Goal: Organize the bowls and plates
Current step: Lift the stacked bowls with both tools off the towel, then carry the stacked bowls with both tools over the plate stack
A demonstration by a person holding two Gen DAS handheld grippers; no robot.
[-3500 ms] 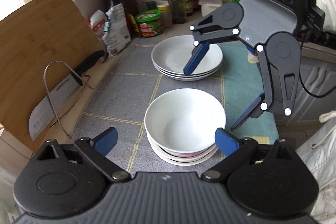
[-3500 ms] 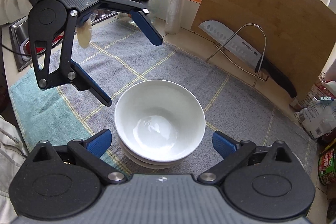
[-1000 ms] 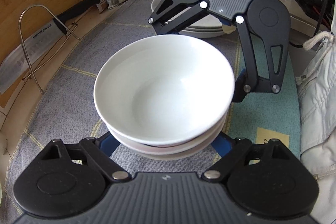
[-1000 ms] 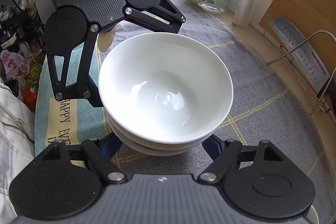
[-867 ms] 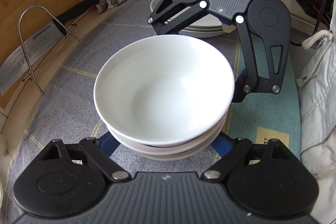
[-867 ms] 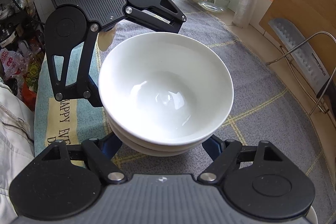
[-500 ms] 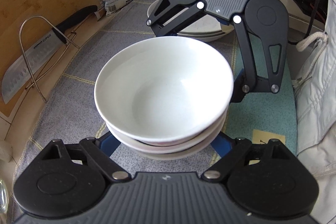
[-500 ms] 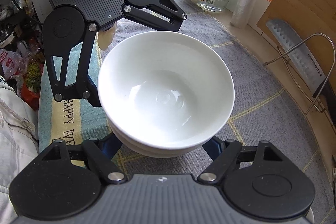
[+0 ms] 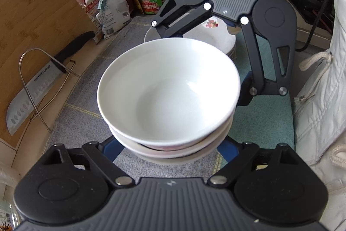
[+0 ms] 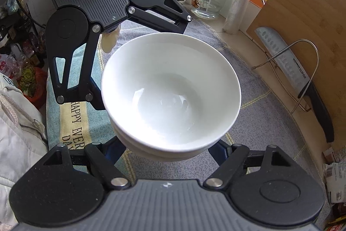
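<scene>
My left gripper [image 9: 168, 151] and right gripper [image 10: 166, 153] each clamp the stack of three white bowls [image 9: 168, 90] from opposite sides, blue fingers [image 9: 110, 147] tucked under it, holding it above the grey mat [image 9: 86, 101]. One stack of plates [image 9: 218, 40] sits just beyond. One knife [image 10: 292, 66] reads SUPOR; the towel [image 10: 73, 122] reads HAPPY. Open mat lies toward the cutting board [image 9: 32, 25].

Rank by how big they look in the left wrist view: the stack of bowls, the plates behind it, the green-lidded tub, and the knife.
1. stack of bowls, though it is nearest the camera, which enlarges it.
2. knife.
3. plates, partly hidden, so their place against the knife is unsure.
4. green-lidded tub, smallest and farthest.
</scene>
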